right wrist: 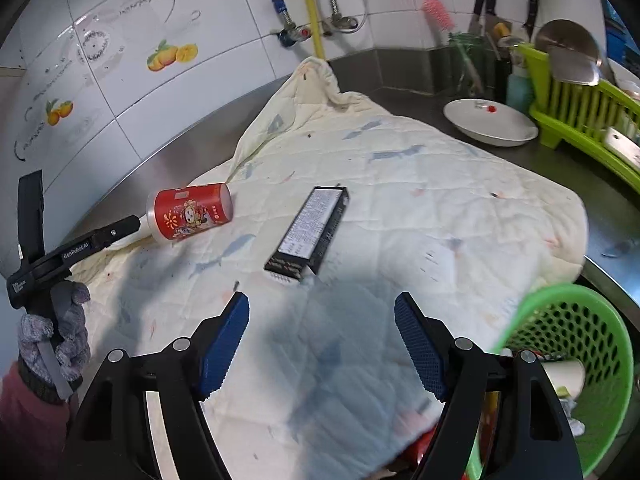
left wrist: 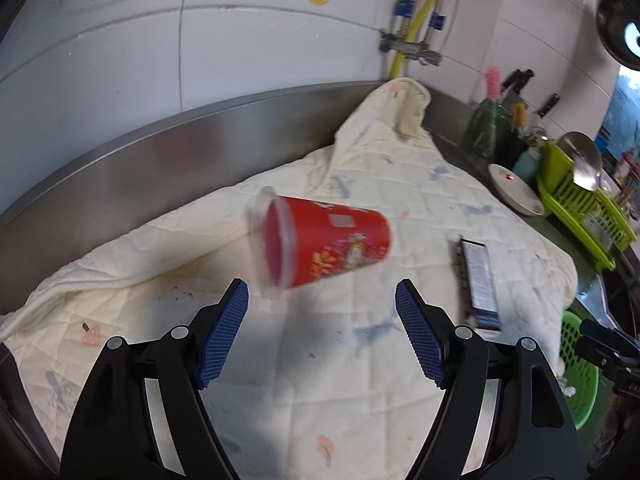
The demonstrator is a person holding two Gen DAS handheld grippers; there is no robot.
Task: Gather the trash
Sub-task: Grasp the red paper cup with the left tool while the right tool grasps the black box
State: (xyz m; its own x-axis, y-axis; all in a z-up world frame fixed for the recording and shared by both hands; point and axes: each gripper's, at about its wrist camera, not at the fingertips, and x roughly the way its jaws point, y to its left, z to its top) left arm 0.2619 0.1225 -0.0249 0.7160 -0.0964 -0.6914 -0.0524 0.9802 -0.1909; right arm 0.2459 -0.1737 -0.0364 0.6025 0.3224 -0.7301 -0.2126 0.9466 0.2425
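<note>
A home kitchen: white wall tiles [right wrist: 132,92] printed with oranges, a stainless steel counter [right wrist: 404,76] with a raised back edge, water pipes with valves [right wrist: 296,34] and a yellow hose [right wrist: 310,8] on the wall, a green dish rack [right wrist: 576,108] holding a ladle, a white bowl [right wrist: 490,122], knives [right wrist: 482,4] standing in a holder

A stainless-steel countertop [right wrist: 404,80] with a raised steel back edge carries a cream quilted cloth [right wrist: 400,208] printed with pale blue and pink shapes. On the cloth, a red printed cylindrical cup [right wrist: 190,212] lies on its side at 10 o'clock. A long black rectangular carton [right wrist: 310,230] lies near centre. A white shallow ceramic dish [right wrist: 490,122] stands on bare steel at 2 o'clock, beside a lime-green plastic dish rack [right wrist: 580,120].
</note>
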